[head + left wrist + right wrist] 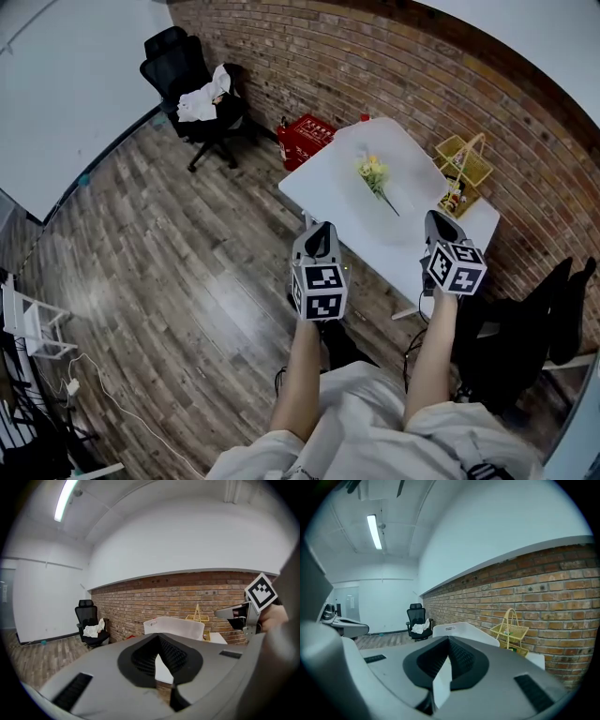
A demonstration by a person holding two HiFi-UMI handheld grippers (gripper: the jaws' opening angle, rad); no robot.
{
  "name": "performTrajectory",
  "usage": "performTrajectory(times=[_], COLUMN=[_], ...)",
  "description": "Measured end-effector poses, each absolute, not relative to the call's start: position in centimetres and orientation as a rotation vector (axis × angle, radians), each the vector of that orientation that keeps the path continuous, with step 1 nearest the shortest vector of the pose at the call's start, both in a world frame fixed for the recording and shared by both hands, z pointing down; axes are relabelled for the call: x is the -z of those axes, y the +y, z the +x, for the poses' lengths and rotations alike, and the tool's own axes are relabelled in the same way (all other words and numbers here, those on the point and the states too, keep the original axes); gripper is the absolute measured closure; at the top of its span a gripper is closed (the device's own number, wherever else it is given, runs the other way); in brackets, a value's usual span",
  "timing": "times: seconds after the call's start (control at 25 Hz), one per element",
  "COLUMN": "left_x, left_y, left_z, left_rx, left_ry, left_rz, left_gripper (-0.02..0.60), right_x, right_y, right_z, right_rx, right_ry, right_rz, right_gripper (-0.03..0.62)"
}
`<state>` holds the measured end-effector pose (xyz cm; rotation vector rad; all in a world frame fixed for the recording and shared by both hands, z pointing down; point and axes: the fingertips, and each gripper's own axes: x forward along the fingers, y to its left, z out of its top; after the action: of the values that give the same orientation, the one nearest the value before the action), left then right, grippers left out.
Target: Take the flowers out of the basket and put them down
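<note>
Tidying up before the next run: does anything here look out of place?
The flowers lie flat in the white tub on the table, not in the basket beside it. A white cloth is crumpled on the black chair. Nothing else stands out.

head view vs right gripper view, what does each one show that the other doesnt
Only the head view: the flowers lying in the white tub, a red crate, the person's arms. Only the right gripper view: a ceiling light and the jaws of the right tool, shut and empty. Both: the yellow basket, the tub, the black chair, the brick wall.
</note>
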<state>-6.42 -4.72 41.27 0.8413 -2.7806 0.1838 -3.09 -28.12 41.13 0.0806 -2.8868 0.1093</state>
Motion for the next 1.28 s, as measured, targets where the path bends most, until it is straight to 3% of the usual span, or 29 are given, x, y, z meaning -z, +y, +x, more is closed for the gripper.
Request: performTrajectory(times=[0.64, 1.0, 1.28], left_x=[-41.0, -42.4, -42.9], left_y=[-13.0, -16.0, -17.2], left_z=[-24.9, -34.9, -40.9], left_rx=[-0.268, -0.24, -0.225], left_ry=[-2.754, -2.736, -2.736], left_rz=[0.921, 0.91, 0.905], left_gripper=[0.558, 0.558, 0.558], right_x=[-39.8, -46.0, -59.7], right_y=[-33.0, -33.8, -32.0], right_z=[-19.4, -30.2, -31.2], right_rx=[-0.182, -0.135, 0.366], right_ry=[-2.907, -2.792, -2.303], right_rz=[-0.061, -0.188, -0.385], right_gripper=[0.576, 0.578, 0.566])
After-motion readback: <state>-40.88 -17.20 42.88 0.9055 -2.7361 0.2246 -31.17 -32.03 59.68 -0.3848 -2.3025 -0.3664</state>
